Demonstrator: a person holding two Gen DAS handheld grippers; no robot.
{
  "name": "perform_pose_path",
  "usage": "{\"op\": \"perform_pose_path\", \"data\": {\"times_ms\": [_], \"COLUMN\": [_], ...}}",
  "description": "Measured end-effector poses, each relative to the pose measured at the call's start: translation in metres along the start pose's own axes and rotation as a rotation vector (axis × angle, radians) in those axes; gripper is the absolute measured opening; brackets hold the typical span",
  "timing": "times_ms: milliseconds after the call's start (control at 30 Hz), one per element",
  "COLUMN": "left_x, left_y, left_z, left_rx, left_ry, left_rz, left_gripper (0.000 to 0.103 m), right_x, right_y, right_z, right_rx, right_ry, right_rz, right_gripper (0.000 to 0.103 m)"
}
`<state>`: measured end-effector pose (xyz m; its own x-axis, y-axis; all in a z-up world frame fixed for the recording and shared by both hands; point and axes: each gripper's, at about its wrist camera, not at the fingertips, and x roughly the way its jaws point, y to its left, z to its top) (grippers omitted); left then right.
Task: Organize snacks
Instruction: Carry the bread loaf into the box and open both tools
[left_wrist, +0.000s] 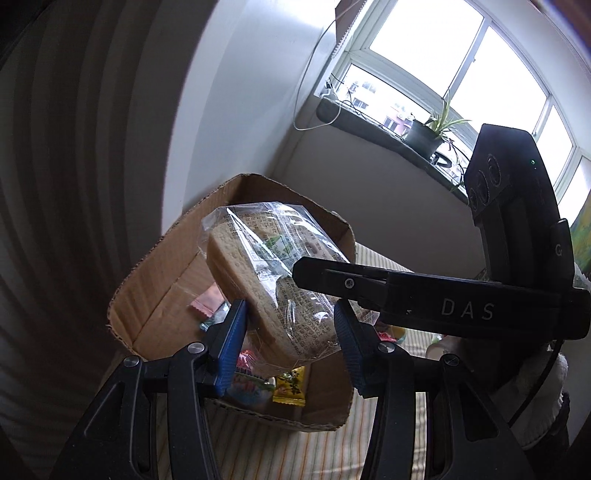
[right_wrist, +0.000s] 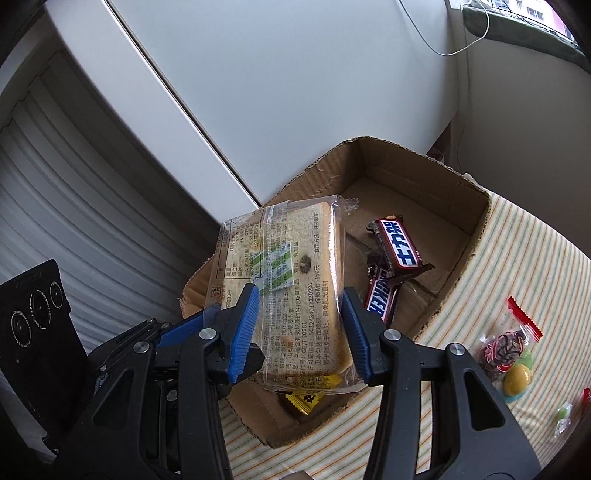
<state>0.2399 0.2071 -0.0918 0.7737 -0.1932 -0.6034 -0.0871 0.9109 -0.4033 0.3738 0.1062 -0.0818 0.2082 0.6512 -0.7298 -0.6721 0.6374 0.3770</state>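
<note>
A clear-wrapped bread sandwich pack (left_wrist: 258, 280) hangs over an open cardboard box (left_wrist: 147, 266). My left gripper (left_wrist: 290, 328) is shut on its lower end, blue pads pressing both sides. From the right, my right gripper's black finger (left_wrist: 332, 277) crosses in front of the pack. In the right wrist view the same pack (right_wrist: 295, 280) sits between my right gripper's (right_wrist: 299, 317) blue pads, which are shut on it. My left gripper's blue finger (right_wrist: 181, 328) reaches it from the lower left. Below it the box (right_wrist: 476, 221) holds two Snickers bars (right_wrist: 399, 243) and a yellow candy (right_wrist: 306, 400).
The box stands on a striped tablecloth (right_wrist: 517, 258) against a white cabinet (right_wrist: 258, 92). Loose wrapped candies (right_wrist: 513, 350) lie on the cloth right of the box. A pink packet (left_wrist: 207, 301) and a yellow candy (left_wrist: 290, 387) lie in the box. A potted plant (left_wrist: 428, 136) stands on the windowsill.
</note>
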Motion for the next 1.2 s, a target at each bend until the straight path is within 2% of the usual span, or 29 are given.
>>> {"op": "perform_pose_path", "data": {"times_ms": [133, 267, 567, 833, 1200], "left_x": [0.006, 0.012, 0.009, -0.001, 0.001], "left_y": [0.007, 0.009, 0.011, -0.006, -0.064], "left_z": [0.002, 0.001, -0.001, 0.0, -0.005], "left_rx": [0.002, 0.019, -0.002, 0.011, 0.079], "left_ry": [0.004, 0.013, 0.018, 0.007, 0.013], "left_rz": [0.024, 0.081, 0.081, 0.066, 0.011], "left_gripper": [0.047, 0.047, 0.046, 0.046, 0.046], "right_x": [0.013, 0.017, 0.003, -0.032, -0.11], "right_y": [0.0, -0.005, -0.017, -0.034, -0.085], "right_z": [0.003, 0.004, 0.0, -0.01, -0.047], "right_rx": [0.011, 0.029, 0.05, 0.067, 0.126], "right_ry": [0.014, 0.006, -0.003, -0.047, -0.139], "right_rz": [0.002, -0.025, -0.018, -0.023, -0.101], "right_gripper": [0.048, 0.048, 0.048, 0.048, 0.049]}}
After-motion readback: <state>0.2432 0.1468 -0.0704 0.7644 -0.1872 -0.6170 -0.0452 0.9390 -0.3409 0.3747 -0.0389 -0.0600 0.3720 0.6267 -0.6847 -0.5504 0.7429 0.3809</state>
